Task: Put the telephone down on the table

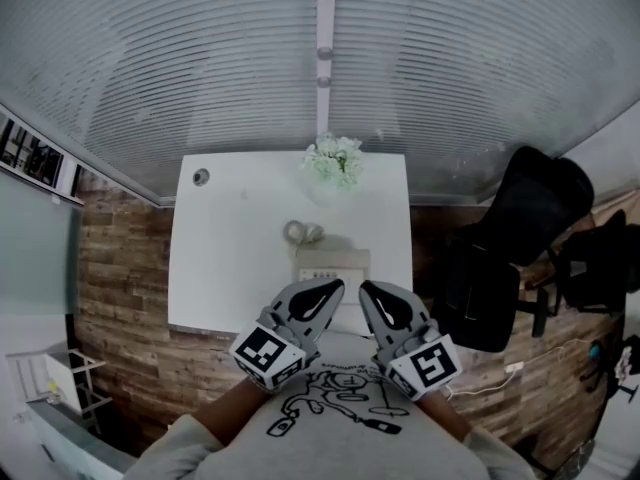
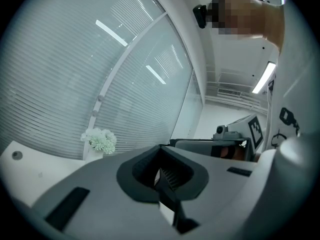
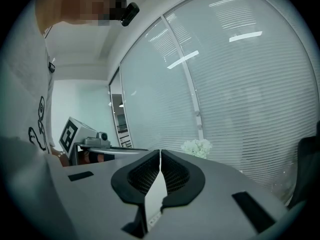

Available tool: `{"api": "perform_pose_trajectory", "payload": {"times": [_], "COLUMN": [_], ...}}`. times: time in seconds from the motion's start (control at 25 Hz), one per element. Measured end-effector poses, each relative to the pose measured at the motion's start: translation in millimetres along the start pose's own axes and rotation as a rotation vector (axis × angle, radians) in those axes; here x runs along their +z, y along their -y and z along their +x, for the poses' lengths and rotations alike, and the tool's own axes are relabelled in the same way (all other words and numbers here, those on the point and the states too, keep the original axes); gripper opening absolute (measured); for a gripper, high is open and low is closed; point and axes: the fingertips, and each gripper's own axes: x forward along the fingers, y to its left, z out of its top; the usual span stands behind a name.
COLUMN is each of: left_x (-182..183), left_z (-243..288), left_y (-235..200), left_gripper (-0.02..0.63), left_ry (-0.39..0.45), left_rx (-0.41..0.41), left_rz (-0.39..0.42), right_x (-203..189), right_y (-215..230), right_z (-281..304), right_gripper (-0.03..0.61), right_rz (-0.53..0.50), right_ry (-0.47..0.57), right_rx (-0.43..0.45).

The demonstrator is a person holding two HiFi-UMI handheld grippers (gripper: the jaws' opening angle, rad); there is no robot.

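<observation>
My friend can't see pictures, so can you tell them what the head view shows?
The left gripper and right gripper, both shut and empty, are held side by side over a white table's near edge. A pale telephone sits on the table, with white flowers at its far edge.

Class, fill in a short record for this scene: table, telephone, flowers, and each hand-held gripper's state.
table: white, rectangular
telephone: lies on the table near its front edge, nothing gripping it
flowers: white, at the table's far edge
left hand-held gripper: shut, empty, on the near side of the telephone
right hand-held gripper: shut, empty, beside the left one
</observation>
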Motion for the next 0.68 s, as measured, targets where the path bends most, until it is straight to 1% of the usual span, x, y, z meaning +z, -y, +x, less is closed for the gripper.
{"api": "perform_pose_trajectory", "payload": {"times": [0.68], "left_x": [9.1], "left_z": [-2.0], "left_y": [-7.8], "left_gripper": [0.002], "left_ry": [0.026], "left_rx": [0.026], "left_rz": [0.006], "right_x": [5.4], "right_y": [-0.1], "right_z": [6.5], "right_gripper": [0.040], "right_rz": [-0.002], "right_ry": [-0.004], "right_rx": [0.003]}}
